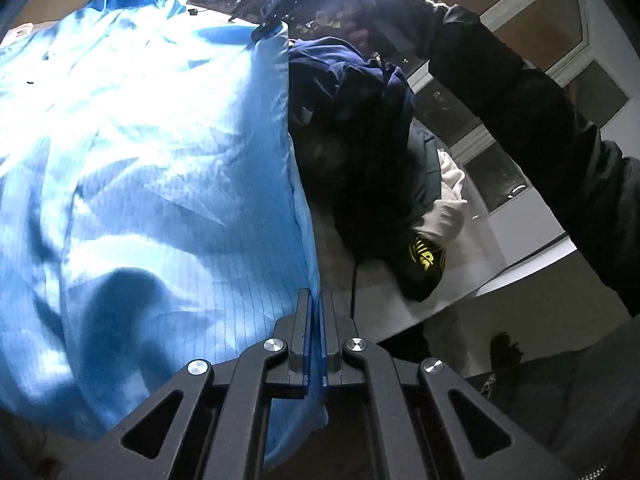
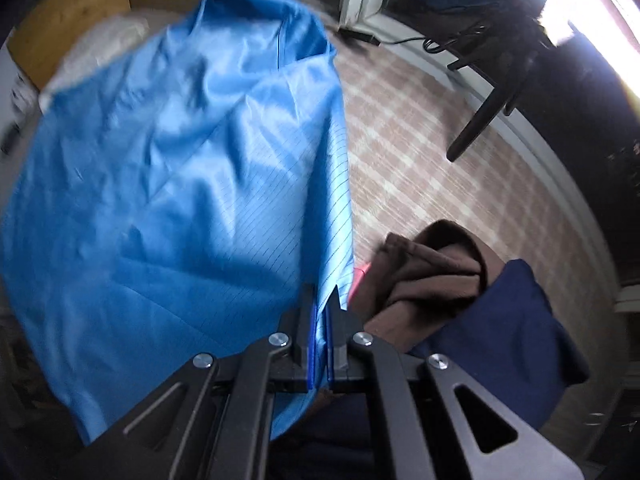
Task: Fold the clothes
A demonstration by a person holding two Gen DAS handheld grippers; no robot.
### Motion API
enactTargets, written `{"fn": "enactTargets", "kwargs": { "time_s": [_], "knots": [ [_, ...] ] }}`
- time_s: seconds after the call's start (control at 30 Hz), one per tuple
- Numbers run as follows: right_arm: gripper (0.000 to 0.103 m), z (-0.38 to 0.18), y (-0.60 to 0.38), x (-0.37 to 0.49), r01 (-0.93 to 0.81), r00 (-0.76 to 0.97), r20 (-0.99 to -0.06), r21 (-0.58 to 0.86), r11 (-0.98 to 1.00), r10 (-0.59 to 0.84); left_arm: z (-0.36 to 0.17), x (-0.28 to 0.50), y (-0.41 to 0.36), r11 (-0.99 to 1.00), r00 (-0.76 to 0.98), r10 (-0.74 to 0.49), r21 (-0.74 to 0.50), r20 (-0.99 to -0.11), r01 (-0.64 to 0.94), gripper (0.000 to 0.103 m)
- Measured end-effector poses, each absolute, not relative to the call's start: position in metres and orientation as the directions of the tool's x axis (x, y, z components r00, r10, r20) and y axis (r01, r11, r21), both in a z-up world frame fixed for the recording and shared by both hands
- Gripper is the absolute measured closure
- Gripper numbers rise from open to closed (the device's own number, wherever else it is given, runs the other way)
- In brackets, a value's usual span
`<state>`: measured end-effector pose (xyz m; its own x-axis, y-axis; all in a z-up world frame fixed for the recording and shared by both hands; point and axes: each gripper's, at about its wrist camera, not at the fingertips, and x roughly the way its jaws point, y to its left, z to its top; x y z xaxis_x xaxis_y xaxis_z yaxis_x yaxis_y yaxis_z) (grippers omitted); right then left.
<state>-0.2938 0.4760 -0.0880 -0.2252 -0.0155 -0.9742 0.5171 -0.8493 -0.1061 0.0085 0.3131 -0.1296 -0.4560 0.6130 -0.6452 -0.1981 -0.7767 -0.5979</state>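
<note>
A light blue pinstriped garment (image 1: pixel 152 168) hangs in the air, held at two points along one edge. My left gripper (image 1: pixel 318 300) is shut on its edge, the cloth pinched between the blue pads. In the left wrist view my right gripper (image 1: pixel 272 26) shows far off, clamped on the same edge at the top. In the right wrist view the blue garment (image 2: pixel 192 176) fills the left side and my right gripper (image 2: pixel 322 300) is shut on its hem.
A pile of dark clothes (image 1: pixel 360 132) with a white item (image 1: pixel 448 216) lies on a white table (image 1: pixel 440 280). A brown garment (image 2: pixel 424 272) and a navy one (image 2: pixel 508 328) lie below right. A chair leg (image 2: pixel 480 120) stands on the checked carpet (image 2: pixel 440 160).
</note>
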Motion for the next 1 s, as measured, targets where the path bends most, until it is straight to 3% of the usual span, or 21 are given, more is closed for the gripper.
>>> {"fn": "enactTargets", "kwargs": {
  "time_s": [0.13, 0.43, 0.53, 0.63, 0.7, 0.73, 0.8, 0.83, 0.93, 1.0],
  "knots": [
    [0.100, -0.071, 0.454, -0.291, 0.527, -0.248, -0.968, -0.095, -0.844, -0.045, -0.121, 0.020, 0.291, -0.773, -0.498, 0.605, -0.609, -0.621, -0.179, 0.101],
    [0.100, -0.022, 0.324, -0.290, 0.637, -0.294, -0.944, -0.074, -0.768, -0.153, -0.138, 0.050, 0.191, -0.826, -0.567, 0.444, -0.563, -0.694, 0.043, 0.103],
    [0.099, -0.043, 0.270, -0.295, 0.664, -0.279, -0.950, -0.085, -0.743, -0.141, -0.144, 0.060, 0.158, -0.831, -0.580, 0.386, -0.543, -0.717, 0.118, 0.103],
    [0.088, -0.070, 0.232, -0.300, 0.665, -0.224, -0.967, -0.058, -0.744, -0.125, -0.150, 0.070, 0.125, -0.831, -0.589, 0.327, -0.521, -0.739, 0.193, 0.103],
    [0.088, -0.079, 0.224, -0.299, 0.662, -0.219, -0.968, -0.053, -0.748, -0.126, -0.151, 0.066, 0.140, -0.856, -0.566, 0.336, -0.494, -0.753, 0.149, 0.103],
    [0.083, -0.079, 0.226, -0.298, 0.660, -0.219, -0.967, -0.049, -0.749, -0.130, -0.151, 0.064, 0.148, -0.869, -0.553, 0.342, -0.480, -0.760, 0.122, 0.101],
    [0.070, -0.069, 0.239, -0.292, 0.650, -0.234, -0.961, -0.043, -0.759, -0.145, -0.153, 0.063, 0.154, -0.872, -0.524, 0.362, -0.478, -0.771, 0.101, 0.083],
    [0.063, -0.062, 0.247, -0.289, 0.645, -0.245, -0.957, -0.042, -0.763, -0.154, -0.157, 0.064, 0.157, -0.864, -0.514, 0.378, -0.493, -0.770, 0.102, 0.080],
    [0.061, -0.044, 0.274, -0.271, 0.633, -0.270, -0.946, -0.034, -0.774, -0.179, -0.165, 0.058, 0.181, -0.864, -0.470, 0.408, -0.497, -0.783, 0.076, 0.079],
    [0.061, -0.039, 0.296, -0.253, 0.635, -0.259, -0.948, -0.022, -0.772, -0.186, -0.171, 0.055, 0.197, -0.864, -0.439, 0.427, -0.500, -0.790, 0.060, 0.072]
  ]
}}
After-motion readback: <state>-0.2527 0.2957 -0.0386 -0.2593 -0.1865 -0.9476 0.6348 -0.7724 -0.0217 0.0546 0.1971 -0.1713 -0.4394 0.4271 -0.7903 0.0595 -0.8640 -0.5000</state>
